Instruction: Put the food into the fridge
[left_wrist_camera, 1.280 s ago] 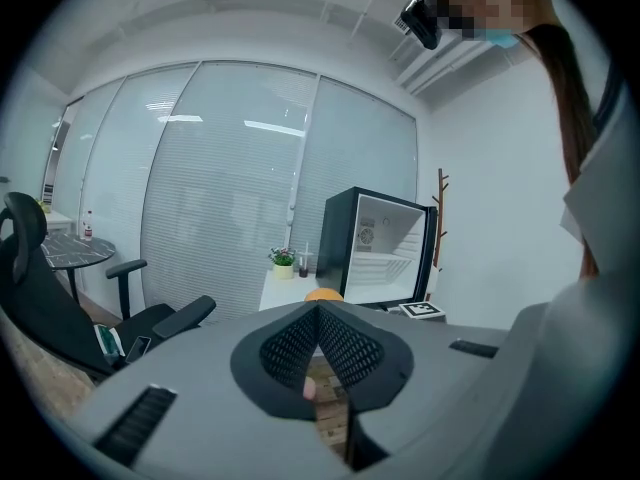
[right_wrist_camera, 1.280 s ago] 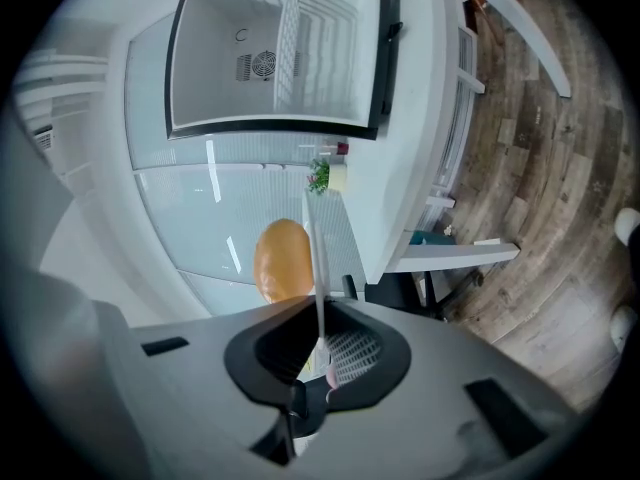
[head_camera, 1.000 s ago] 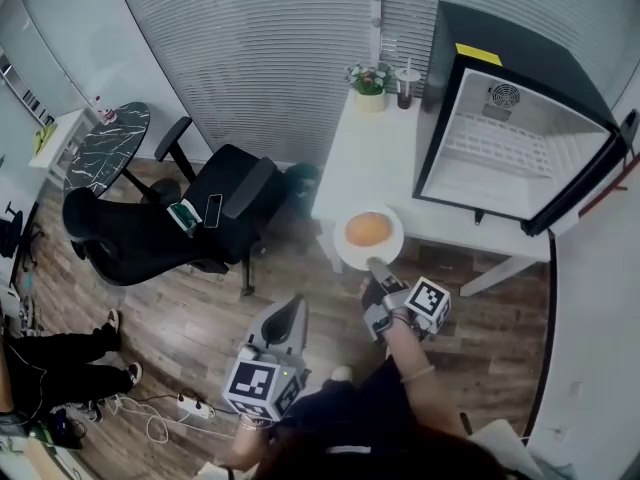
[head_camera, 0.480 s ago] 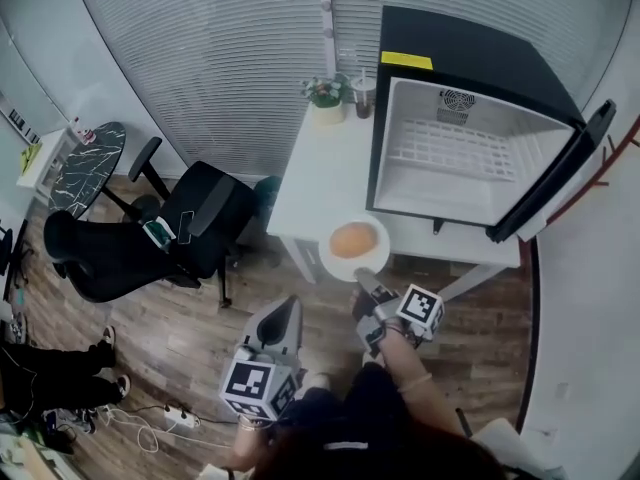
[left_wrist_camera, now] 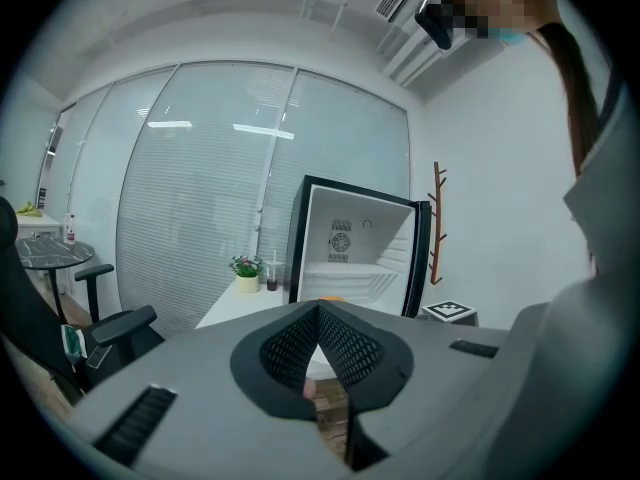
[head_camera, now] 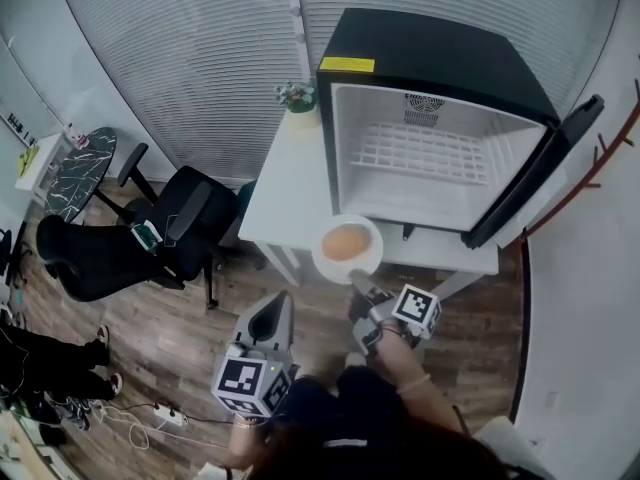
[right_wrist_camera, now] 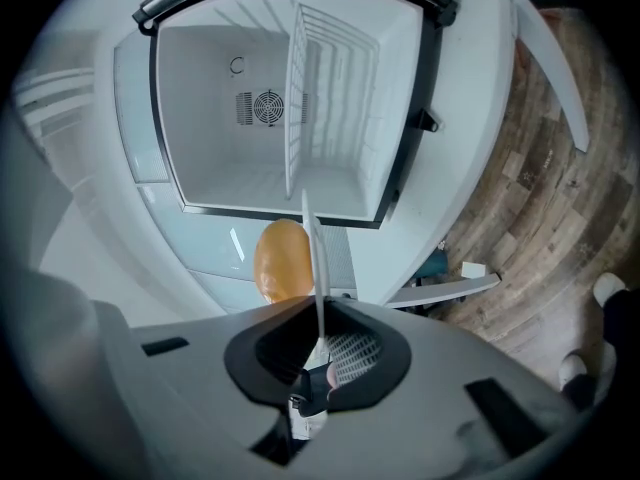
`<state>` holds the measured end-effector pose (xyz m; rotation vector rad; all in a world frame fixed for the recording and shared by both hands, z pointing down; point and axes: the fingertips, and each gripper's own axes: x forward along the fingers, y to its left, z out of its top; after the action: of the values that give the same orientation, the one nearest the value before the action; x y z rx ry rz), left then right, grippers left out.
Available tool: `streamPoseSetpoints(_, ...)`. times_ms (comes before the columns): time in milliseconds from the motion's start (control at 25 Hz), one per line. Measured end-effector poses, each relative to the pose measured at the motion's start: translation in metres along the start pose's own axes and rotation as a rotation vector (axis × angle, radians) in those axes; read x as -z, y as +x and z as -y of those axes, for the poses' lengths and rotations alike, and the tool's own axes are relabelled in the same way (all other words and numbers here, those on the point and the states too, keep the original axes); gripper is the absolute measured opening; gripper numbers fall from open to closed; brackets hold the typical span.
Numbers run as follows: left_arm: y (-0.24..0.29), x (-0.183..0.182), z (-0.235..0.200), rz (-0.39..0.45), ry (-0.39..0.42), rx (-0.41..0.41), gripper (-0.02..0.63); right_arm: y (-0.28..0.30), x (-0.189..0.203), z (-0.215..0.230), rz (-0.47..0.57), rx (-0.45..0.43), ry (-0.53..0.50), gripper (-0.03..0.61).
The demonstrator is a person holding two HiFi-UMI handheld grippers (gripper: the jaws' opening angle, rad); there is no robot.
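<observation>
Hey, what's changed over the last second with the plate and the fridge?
The right gripper has carried the plate with the bun closer to the open fridge, and it now sits just before the opening. Nothing was taken or released: the right gripper stays shut on the plate's rim, and the left gripper stays shut, empty and low.

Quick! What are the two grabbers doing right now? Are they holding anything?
Left gripper: closed, holding nothing.
Right gripper: closed on the rim of the white plate, which carries the round orange food.
</observation>
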<state>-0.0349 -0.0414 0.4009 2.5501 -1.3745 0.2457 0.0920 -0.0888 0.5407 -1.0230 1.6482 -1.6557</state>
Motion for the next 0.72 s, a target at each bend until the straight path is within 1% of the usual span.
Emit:
streamPoseSetpoints(200, 0.008, 0.0, 0.019, 0.002, -0.001, -0.024, 0.003, -0.017, -0.022, -0.001, -0.009, 0.0, -0.002, 0.014)
streamPoseSetpoints(360, 0.012, 0.003, 0.03, -0.008, -0.006, -0.027, 0.003, -0.024, -0.037, -0.005, 0.002, -0.019, -0.008, 0.014)
streamPoseSetpoints(560, 0.022, 0.001, 0.035, -0.013, 0.001, -0.015, 0.003, -0.029, -0.054, -0.012, 0.027, -0.024, 0.002, 0.014)
streamPoseSetpoints(720, 0.034, -0.003, 0.035, 0.011, -0.016, 0.014, 0.003, -0.03, -0.067, -0.021, 0.056, -0.031, 0.011, 0.014)
